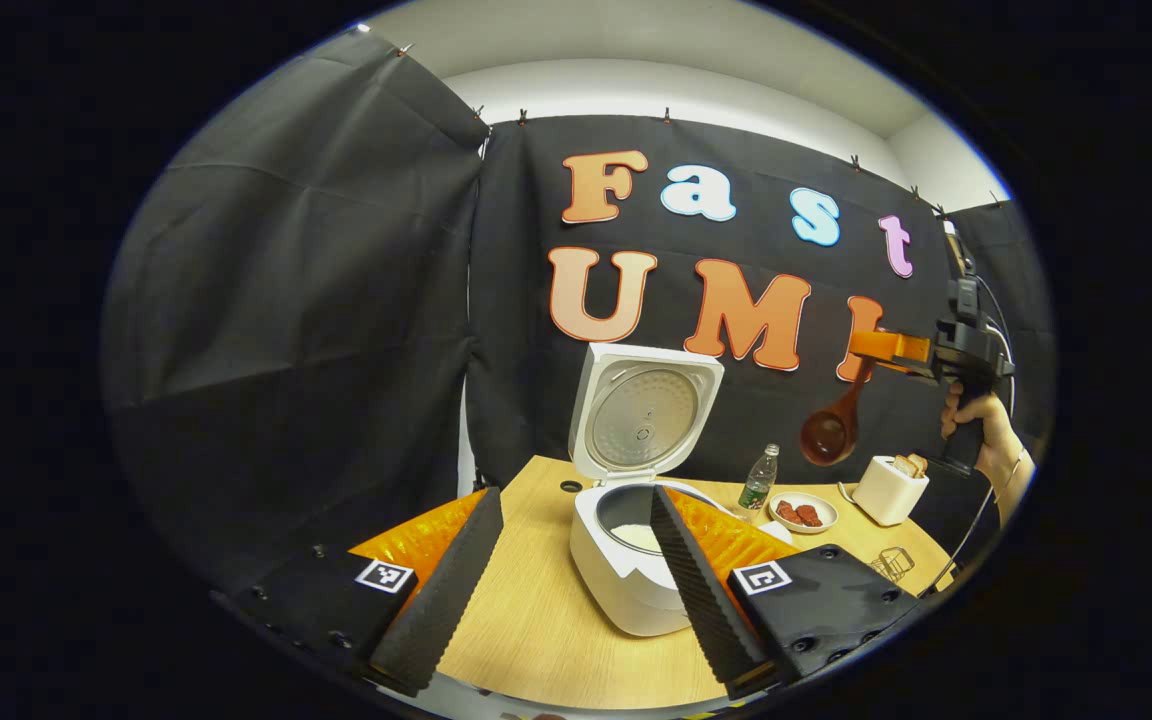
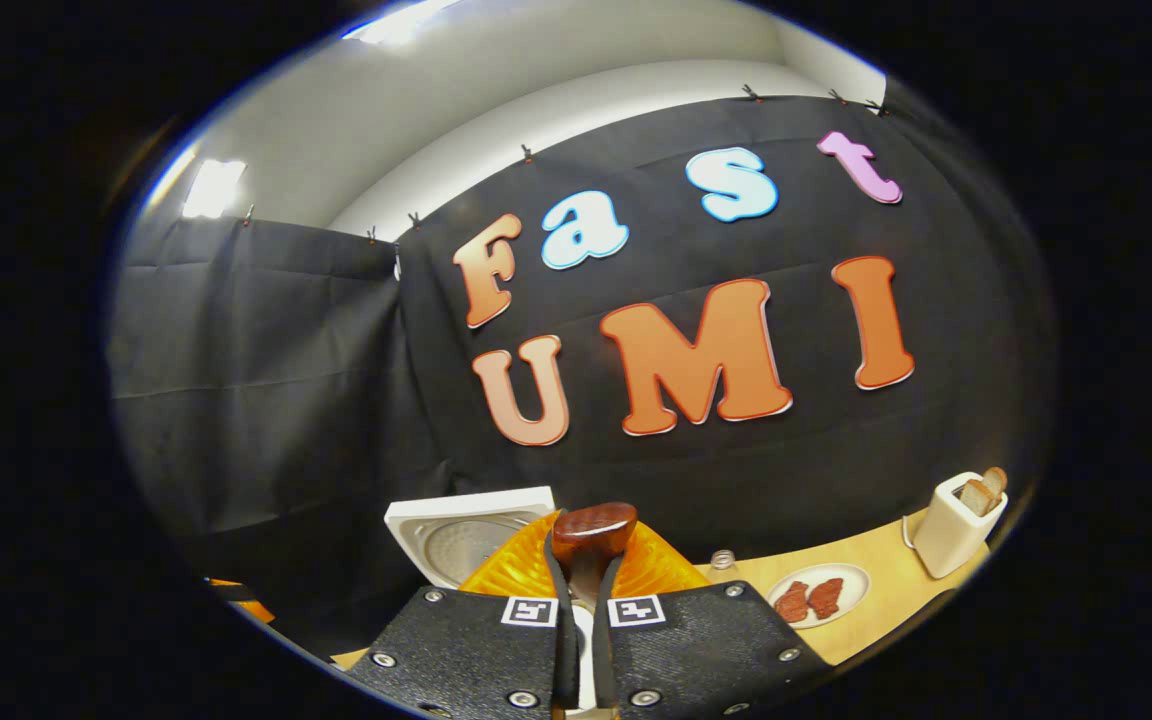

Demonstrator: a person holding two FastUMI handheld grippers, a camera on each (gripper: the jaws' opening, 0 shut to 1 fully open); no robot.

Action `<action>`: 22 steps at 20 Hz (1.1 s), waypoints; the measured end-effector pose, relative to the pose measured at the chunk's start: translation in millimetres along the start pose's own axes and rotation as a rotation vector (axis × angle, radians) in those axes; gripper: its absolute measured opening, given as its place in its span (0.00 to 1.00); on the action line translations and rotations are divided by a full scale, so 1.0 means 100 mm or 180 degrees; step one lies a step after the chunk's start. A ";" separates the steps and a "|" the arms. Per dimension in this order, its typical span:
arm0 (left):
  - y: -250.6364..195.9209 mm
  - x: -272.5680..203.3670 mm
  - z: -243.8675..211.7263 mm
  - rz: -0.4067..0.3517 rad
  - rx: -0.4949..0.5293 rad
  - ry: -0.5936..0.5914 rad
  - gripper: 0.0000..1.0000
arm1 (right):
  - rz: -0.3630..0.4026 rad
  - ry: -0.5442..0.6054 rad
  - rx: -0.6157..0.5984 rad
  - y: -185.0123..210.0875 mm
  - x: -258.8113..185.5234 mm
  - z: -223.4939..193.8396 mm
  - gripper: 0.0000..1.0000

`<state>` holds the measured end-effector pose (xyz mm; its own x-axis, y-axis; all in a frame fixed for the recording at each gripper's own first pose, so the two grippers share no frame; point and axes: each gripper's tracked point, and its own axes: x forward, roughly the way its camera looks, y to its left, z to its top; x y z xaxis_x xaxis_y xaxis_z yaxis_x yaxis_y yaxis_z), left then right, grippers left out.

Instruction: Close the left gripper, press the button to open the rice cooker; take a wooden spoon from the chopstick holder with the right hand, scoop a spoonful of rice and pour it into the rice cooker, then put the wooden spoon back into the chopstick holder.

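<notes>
The white rice cooker (image 1: 626,575) stands on the wooden table with its lid (image 1: 646,410) raised upright. Some white rice (image 1: 636,537) lies in its pot. My left gripper (image 1: 566,600) is open, its fingers spread either side of the cooker and short of it. High at the right, my right gripper (image 1: 896,348) is shut on the handle of a dark wooden spoon (image 1: 831,430), whose bowl hangs down well above the table. In the right gripper view, the right gripper (image 2: 576,600) clamps the spoon's handle (image 2: 593,530), with the cooker lid (image 2: 466,535) below left.
Right of the cooker stand a water bottle (image 1: 758,480), a plate of red food (image 1: 803,512) and a white toaster (image 1: 891,488) with bread. A small wire rack (image 1: 894,563) sits near the table's right edge. A hand (image 1: 981,420) holds the right gripper.
</notes>
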<state>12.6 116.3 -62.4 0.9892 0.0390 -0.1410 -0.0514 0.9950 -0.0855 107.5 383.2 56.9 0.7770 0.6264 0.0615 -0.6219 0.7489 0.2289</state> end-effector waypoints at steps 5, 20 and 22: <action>-0.16 0.13 0.11 -0.0095 0.0001 -0.0053 1.00 | -0.0435 -0.0008 0.0048 -0.78 -0.48 0.03 0.05; -0.60 0.33 0.28 -0.0286 0.0078 -0.0123 1.00 | -0.1370 0.0083 0.0690 -2.22 -1.82 -0.77 0.04; -0.64 0.32 0.24 -0.0278 0.0106 -0.0089 1.00 | -0.1428 0.0178 0.0829 -2.34 -1.84 -1.04 0.04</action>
<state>50.7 56.0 -37.5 0.9932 -0.0459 -0.1068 0.0393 0.9972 -0.0633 100.2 115.5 -108.5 0.9508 0.2720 -0.1484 -0.1785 0.8723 0.4553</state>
